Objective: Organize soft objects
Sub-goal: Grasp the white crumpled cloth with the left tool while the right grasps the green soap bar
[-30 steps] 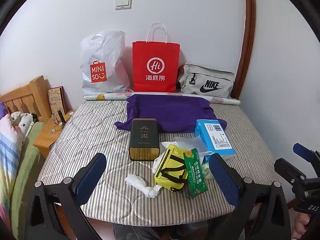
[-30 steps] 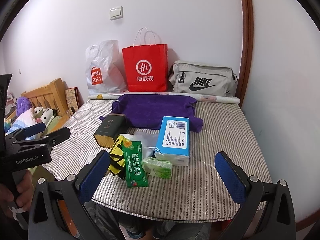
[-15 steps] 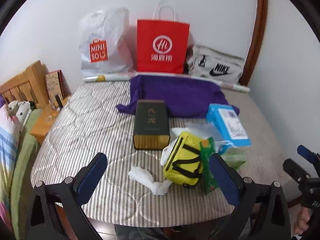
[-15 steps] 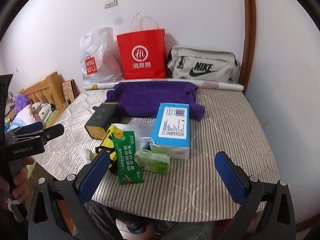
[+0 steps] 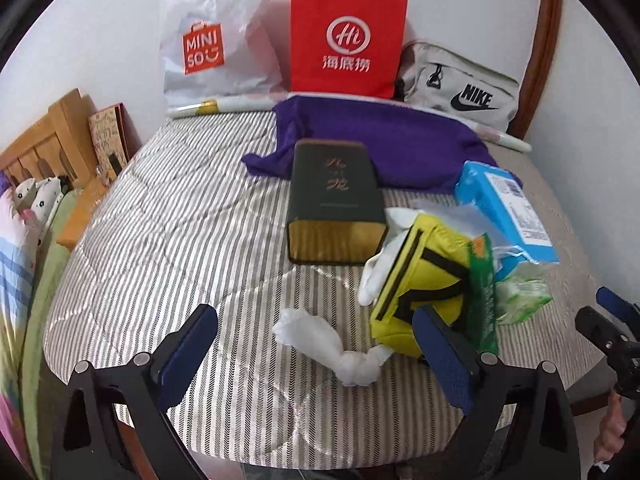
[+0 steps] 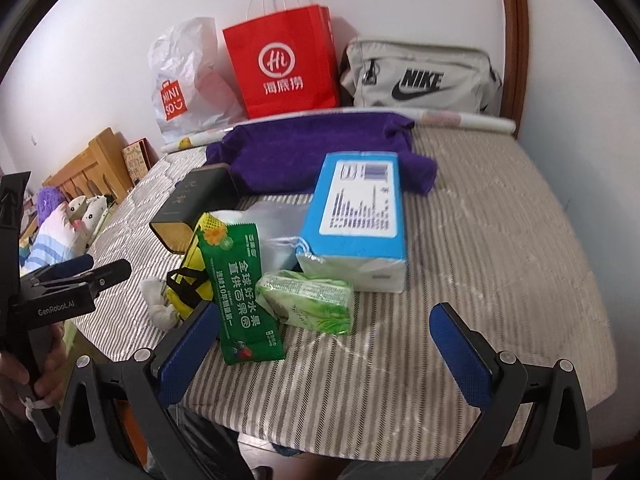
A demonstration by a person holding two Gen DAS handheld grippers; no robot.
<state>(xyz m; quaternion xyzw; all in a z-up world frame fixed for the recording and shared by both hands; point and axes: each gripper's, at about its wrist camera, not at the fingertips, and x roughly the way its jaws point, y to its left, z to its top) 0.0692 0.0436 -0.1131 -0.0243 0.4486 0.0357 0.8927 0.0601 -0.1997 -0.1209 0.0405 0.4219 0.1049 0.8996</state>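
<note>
Both grippers hovered at the near edge of the striped mattress [image 5: 168, 240], jaws spread wide and empty. The left gripper [image 5: 316, 354] faced a crumpled white tissue [image 5: 332, 344] at lower centre; the right gripper [image 6: 324, 344] faced a green tissue pack [image 6: 308, 300]. The likely step was a first pick. Advice: straddle the tissue's bulk, close gently, and avoid the yellow pouch [image 5: 420, 280] touching its right end. Legible writing: "MINISO" on the white bag [image 5: 208, 40], "Hi" on the red bag [image 5: 348, 36], "NIKE" on the grey bag [image 5: 464, 88].
</note>
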